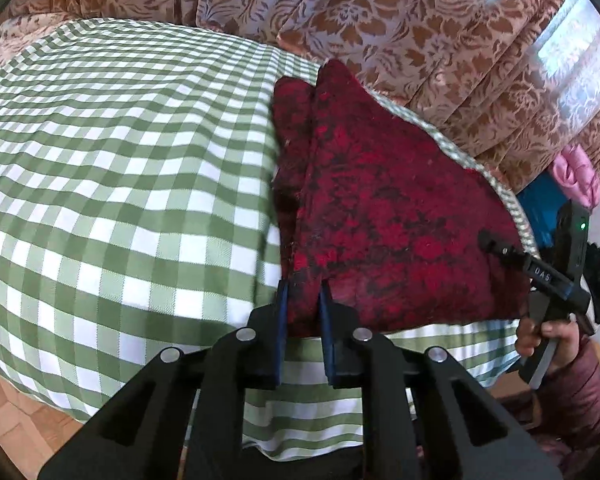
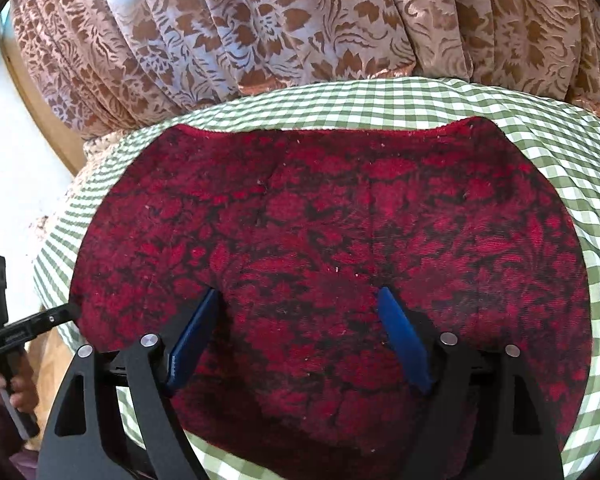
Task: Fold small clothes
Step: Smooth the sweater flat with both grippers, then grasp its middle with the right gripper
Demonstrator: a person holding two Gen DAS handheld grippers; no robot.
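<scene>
- Red cloth point(image 2: 328, 248) with a black floral pattern lies spread on the green-and-white checked cover point(image 1: 120, 160) of the desk, and in the left wrist view it sits toward the right side of that cover, close to the far edge
- In the left wrist view the red cloth point(image 1: 388, 208) shows a doubled layer along its left side, one flap lying over another with a lengthwise crease between them
- Left hand-held gripper point(image 1: 303, 296) is at the near edge of the cloth, its two blue-padded fingers point(image 1: 281, 300) drawn close together with the red fabric pinched between them
- Right hand-held gripper point(image 2: 300, 300) sits over the near half of the cloth, jaws spread wide, both blue fingertips point(image 2: 396, 312) lying against the red surface with nothing clamped between them
- From the right wrist view the left hand-held gripper point(image 2: 66, 312) shows at the left edge, its black tip meeting the cloth's near-left corner
- From the left wrist view the right hand-held gripper point(image 1: 488, 242) comes in from the right, its tip over the cloth's right part, a green light glowing on its body
- Checked cover hangs down over the near edge of the desk, and wooden floor point(image 1: 16, 412) shows below it on the left
- Brown floral curtain point(image 2: 260, 28) hangs in folds right behind the desk, daylight coming through it
- Pink and blue bundle point(image 1: 564, 188) sits off past the right end, beneath the curtain
</scene>
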